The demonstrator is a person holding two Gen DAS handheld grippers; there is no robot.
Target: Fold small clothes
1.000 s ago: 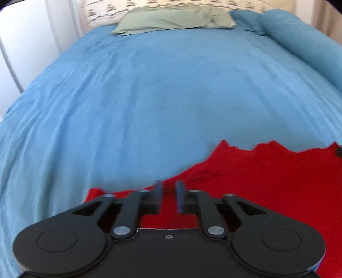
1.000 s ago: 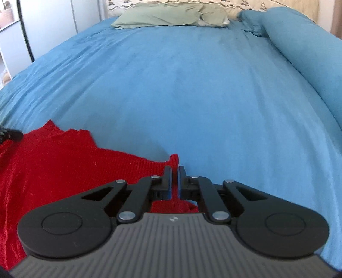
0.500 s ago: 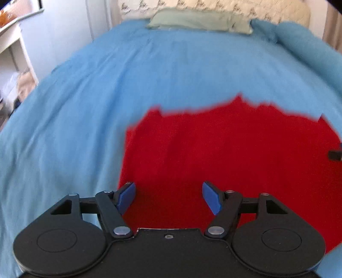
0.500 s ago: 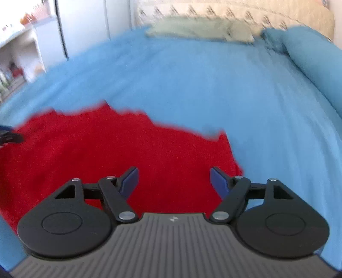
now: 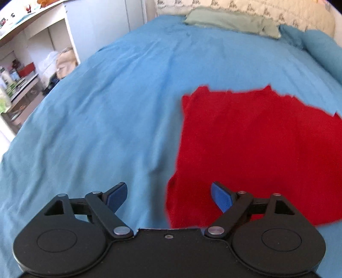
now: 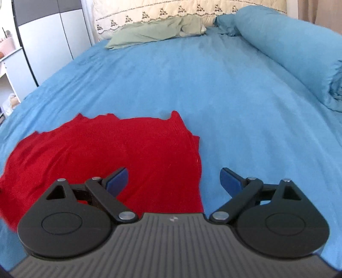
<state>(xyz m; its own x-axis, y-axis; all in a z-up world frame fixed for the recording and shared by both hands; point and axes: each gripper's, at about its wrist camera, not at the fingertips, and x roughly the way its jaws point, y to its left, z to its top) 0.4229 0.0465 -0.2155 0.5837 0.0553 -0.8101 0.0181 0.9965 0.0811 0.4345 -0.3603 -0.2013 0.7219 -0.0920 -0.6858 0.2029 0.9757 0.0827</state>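
Note:
A red garment [image 5: 252,149] lies flat on the blue bedspread [image 5: 106,119], folded into a rough rectangle. In the left wrist view my left gripper [image 5: 168,195] hovers over the garment's near left edge. Its jaws are opening, with nothing pinched between the blue pads [image 5: 221,197]. From the right wrist camera the same red garment [image 6: 102,149] fills the lower left. My right gripper [image 6: 174,182] hangs above its right edge, jaws still opening wide and holding nothing. Neither gripper touches the cloth.
A green pillow [image 6: 154,32] and a patterned cream headboard cover [image 6: 171,12] sit at the head of the bed. A rolled blue duvet [image 6: 295,49] runs along the right side. White shelves [image 5: 25,64] with clutter stand left of the bed.
Both grippers let go of the red garment's edge and opened wide. Both drew back toward the near side, so the whole folded garment now shows.

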